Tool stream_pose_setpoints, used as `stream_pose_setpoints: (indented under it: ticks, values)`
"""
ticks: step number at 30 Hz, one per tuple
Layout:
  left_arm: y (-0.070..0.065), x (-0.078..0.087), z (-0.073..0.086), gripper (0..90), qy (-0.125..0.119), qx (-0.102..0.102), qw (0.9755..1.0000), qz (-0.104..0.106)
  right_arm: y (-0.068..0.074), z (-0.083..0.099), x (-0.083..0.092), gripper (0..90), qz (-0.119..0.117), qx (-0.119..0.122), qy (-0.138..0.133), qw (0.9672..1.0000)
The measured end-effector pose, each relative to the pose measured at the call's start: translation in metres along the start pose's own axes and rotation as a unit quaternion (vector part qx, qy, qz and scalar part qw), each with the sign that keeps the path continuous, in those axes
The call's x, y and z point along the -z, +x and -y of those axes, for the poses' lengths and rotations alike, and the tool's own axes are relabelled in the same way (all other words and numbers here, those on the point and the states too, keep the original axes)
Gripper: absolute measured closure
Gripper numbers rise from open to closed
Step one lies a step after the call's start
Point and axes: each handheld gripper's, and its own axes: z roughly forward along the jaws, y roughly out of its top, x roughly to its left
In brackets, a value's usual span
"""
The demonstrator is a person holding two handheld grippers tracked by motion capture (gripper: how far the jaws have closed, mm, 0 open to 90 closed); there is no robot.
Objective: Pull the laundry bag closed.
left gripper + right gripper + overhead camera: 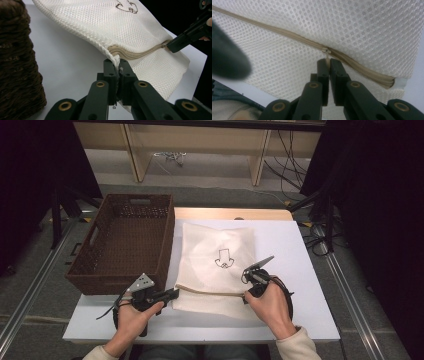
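A white mesh bag with a small dark drawing lies flat on the white table. A beige zipper runs along its near edge. My left gripper is shut on the bag's corner at the zipper's left end; in the left gripper view the mesh corner is pinched between the jaws of that gripper. My right gripper is at the zipper's right part. In the right gripper view this gripper is shut on the small pull tab under the slider.
A brown wicker basket stands at the table's left, close to the bag and my left hand. Bare table lies right of the bag. A wooden frame and cables are on the floor beyond the far edge. A dark blurred shape sits at the left of the right gripper view.
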Motion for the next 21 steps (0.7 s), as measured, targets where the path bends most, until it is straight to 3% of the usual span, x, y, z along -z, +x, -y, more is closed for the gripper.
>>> stream_pose_setpoints:
  ticks: [4, 5, 6, 7, 8, 9, 11, 12, 13, 17, 18, 21]
  values:
    - [-0.001, 0.0, 0.0, 86.3, 0.0, 0.003, 1.0, -0.004, -0.003, 0.001, 0.0, 87.6, -0.001, 0.01, -0.006, 0.9999]
    - [-0.001, 0.0, 0.0, 86.3, -0.001, 0.001, 1.0, -0.004, -0.002, 0.001, 0.001, 87.6, -0.003, 0.001, 0.001, 1.0]
    - [-0.001, 0.0, 0.0, 86.2, 0.001, 0.002, 1.0, -0.005, -0.005, 0.001, 0.0, 87.6, -0.002, 0.014, -0.006, 0.9999]
    - [-0.001, 0.0, 0.0, 86.3, -0.001, 0.004, 1.0, -0.005, -0.006, 0.001, 0.0, 87.6, -0.006, 0.013, -0.007, 0.9999]
    - [-0.001, 0.0, 0.0, 86.3, -0.001, 0.004, 1.0, -0.002, -0.004, 0.002, 0.001, 87.6, 0.001, -0.005, 0.001, 1.0]
    - [-0.001, 0.0, 0.0, 86.3, -0.001, 0.004, 1.0, -0.003, -0.005, 0.002, 0.002, 87.6, 0.002, 0.001, -0.003, 1.0]
    - [-0.001, 0.0, 0.0, 86.3, -0.001, 0.004, 1.0, -0.006, -0.007, 0.003, 0.003, 87.6, 0.003, -0.01, 0.002, 0.9999]
    - [-0.001, 0.0, 0.0, 86.3, -0.001, 0.003, 1.0, -0.004, -0.009, 0.003, 0.003, 87.6, 0.003, 0.007, -0.007, 0.9999]
    - [-0.001, 0.0, 0.0, 86.3, 0.0, 0.003, 1.0, -0.006, -0.008, 0.004, 0.004, 87.6, 0.002, -0.01, -0.002, 0.9999]
    - [-0.001, 0.001, 0.0, 86.2, 0.001, 0.001, 1.0, -0.007, -0.01, 0.005, 0.006, 87.6, 0.005, -0.023, -0.002, 0.9997]
    - [-0.001, 0.0, 0.0, 86.3, -0.001, 0.003, 1.0, -0.006, -0.013, 0.005, 0.005, 87.6, 0.006, -0.005, -0.005, 1.0]
    - [-0.001, 0.0, 0.0, 86.2, -0.001, 0.003, 1.0, -0.002, -0.015, 0.006, 0.007, 87.6, 0.007, -0.01, -0.009, 0.9999]
